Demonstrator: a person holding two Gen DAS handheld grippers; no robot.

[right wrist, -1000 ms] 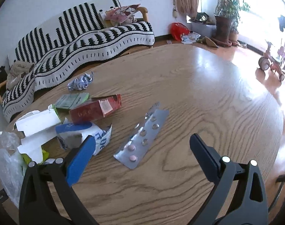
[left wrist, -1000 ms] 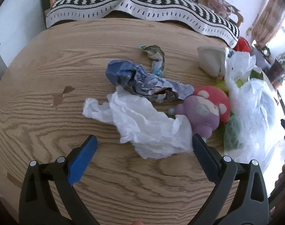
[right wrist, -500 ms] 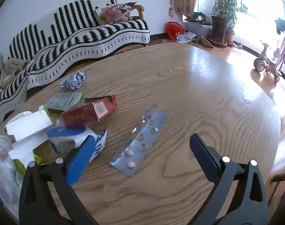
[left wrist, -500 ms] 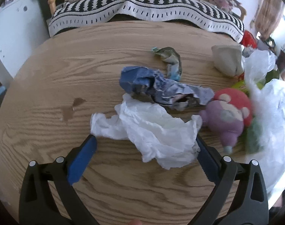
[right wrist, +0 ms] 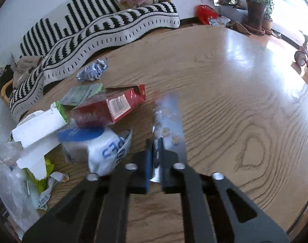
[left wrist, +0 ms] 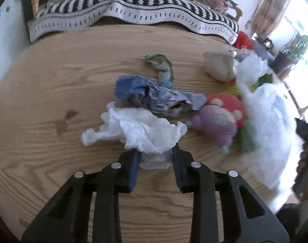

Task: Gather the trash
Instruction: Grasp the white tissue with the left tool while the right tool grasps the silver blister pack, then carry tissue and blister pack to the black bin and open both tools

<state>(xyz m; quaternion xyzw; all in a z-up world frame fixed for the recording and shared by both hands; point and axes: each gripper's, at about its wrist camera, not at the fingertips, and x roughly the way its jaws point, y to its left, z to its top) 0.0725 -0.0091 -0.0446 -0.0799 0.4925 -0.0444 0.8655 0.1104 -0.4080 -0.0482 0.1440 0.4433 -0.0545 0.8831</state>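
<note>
My left gripper [left wrist: 155, 151] is shut on a crumpled white tissue [left wrist: 137, 130] on the round wooden table [left wrist: 52, 81]. Behind it lie a crumpled blue wrapper [left wrist: 151, 95] and a twisted green wrapper [left wrist: 162, 66]. My right gripper [right wrist: 155, 147] is shut on the near end of a silver pill blister pack [right wrist: 170, 121], which tilts up from the table [right wrist: 234, 81]. To its left lie a red carton [right wrist: 111, 107], a white and blue packet [right wrist: 99, 147], a white carton [right wrist: 38, 127] and a crumpled foil ball [right wrist: 93, 70].
A pink and red plush toy [left wrist: 220, 117] and a clear plastic bag [left wrist: 271, 125] sit at the right of the left wrist view; the bag also shows in the right wrist view [right wrist: 10, 192]. A striped sofa [left wrist: 133, 10] stands behind the table.
Both grippers have closed: the left one on the white tissue, the right one on the blister pack, whose far end has swung up and round.
</note>
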